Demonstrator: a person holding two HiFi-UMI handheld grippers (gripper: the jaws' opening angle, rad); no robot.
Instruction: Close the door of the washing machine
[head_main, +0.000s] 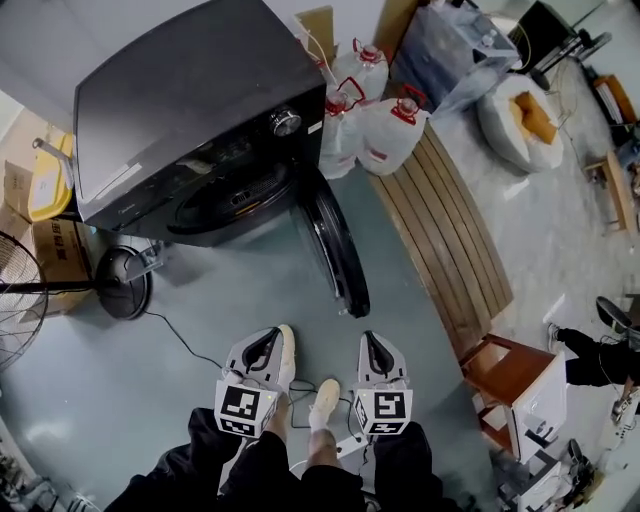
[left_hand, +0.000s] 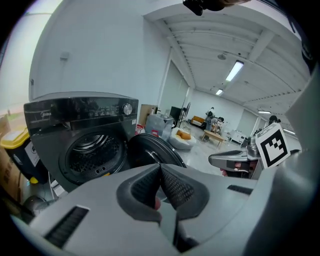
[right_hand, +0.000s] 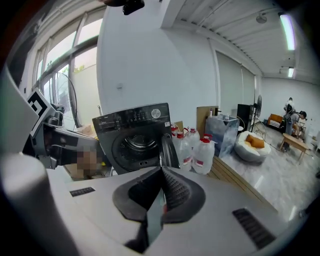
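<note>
The dark front-loading washing machine (head_main: 190, 120) stands at the upper left of the head view. Its round door (head_main: 335, 250) is swung wide open to the right, edge-on toward me. Both grippers hang low near my legs, well short of the machine. My left gripper (head_main: 270, 335) is shut with nothing between its pads. My right gripper (head_main: 370, 340) is also shut and empty. The left gripper view shows the open drum (left_hand: 90, 152) and the door (left_hand: 152, 150) beyond the closed jaws (left_hand: 160, 167). The right gripper view shows the machine (right_hand: 135, 135) and the edge-on door (right_hand: 168, 147) past its jaws (right_hand: 162, 171).
Large water jugs (head_main: 375, 125) stand just right of the machine, beside a slatted wooden bench (head_main: 445, 235). A fan base (head_main: 125, 283) and its cable lie on the floor at the left. A small wooden stool (head_main: 510, 370) is at the right, and a beanbag (head_main: 520, 120) lies farther back.
</note>
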